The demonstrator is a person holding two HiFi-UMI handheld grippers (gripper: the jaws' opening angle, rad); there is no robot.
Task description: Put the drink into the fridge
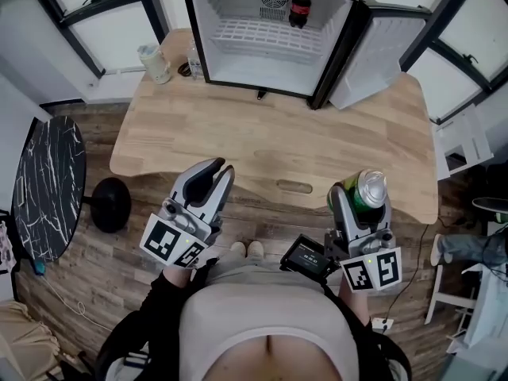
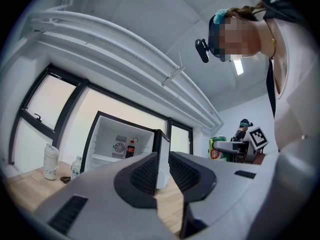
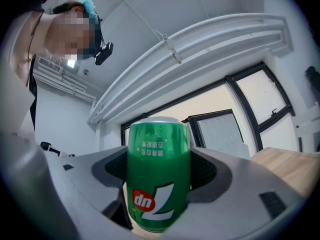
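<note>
A green 7up can [image 1: 367,190] stands upside down between the jaws of my right gripper [image 1: 361,202], which is shut on it in front of the table's near edge. The right gripper view shows the can [image 3: 158,179] filling the gap of the right gripper [image 3: 158,170]. My left gripper [image 1: 217,169] hovers over the table's near edge, its jaws nearly together with nothing between them; the left gripper view [image 2: 164,170] shows the same. The mini fridge [image 1: 238,70] stands open at the table's far side, with a cola bottle [image 1: 299,9] on its shelf.
The fridge door [image 1: 373,50] swings out to the right. A white cup [image 1: 155,62] and a small bottle [image 1: 193,60] stand left of the fridge on the wooden table [image 1: 270,145]. A black marble round table [image 1: 48,185] is at the left.
</note>
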